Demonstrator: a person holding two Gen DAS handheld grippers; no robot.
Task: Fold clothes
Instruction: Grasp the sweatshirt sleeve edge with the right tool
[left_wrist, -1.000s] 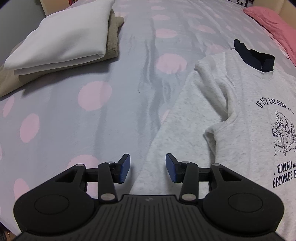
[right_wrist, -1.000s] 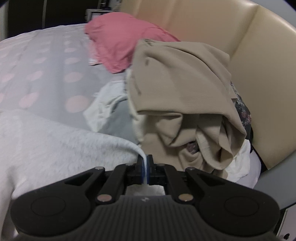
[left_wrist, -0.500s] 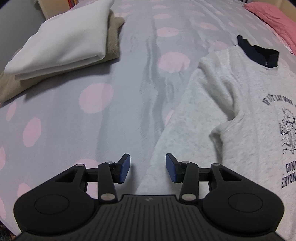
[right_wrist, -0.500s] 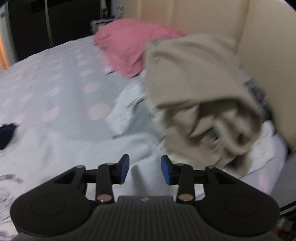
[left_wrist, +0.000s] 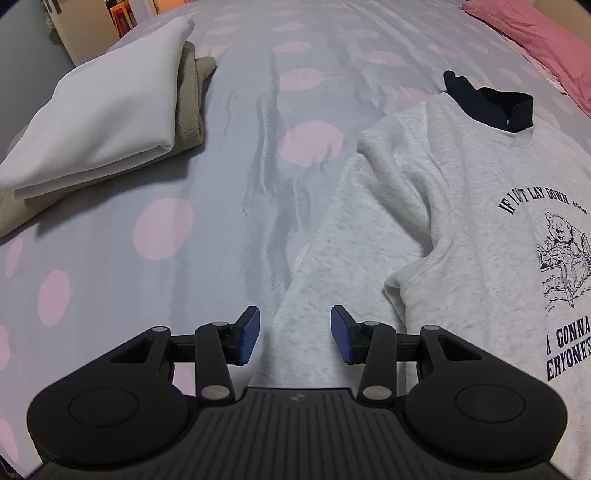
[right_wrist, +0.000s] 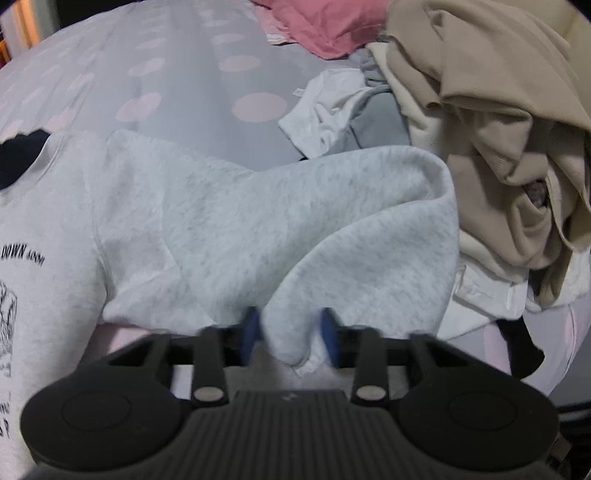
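A light grey sweatshirt (left_wrist: 480, 206) with dark printed text and a navy collar lies face up on the polka-dot bed (left_wrist: 229, 184). My left gripper (left_wrist: 294, 334) is open, low over the end of its left sleeve (left_wrist: 332, 258). In the right wrist view the sweatshirt's (right_wrist: 155, 221) right sleeve (right_wrist: 369, 236) is folded back in a loop. My right gripper (right_wrist: 290, 334) is open, with the sleeve's cuff lying between its blue pads, not pinched.
A folded white garment on a folded beige one (left_wrist: 103, 110) lies at the left. A heap of unfolded beige and white clothes (right_wrist: 498, 140) sits at the right by the headboard. A pink pillow (right_wrist: 317, 29) lies at the bed's head.
My right gripper has opened and let go of the sleeve cuff, then swung left and down over the sleeve. My left gripper stays open and has shifted slightly.
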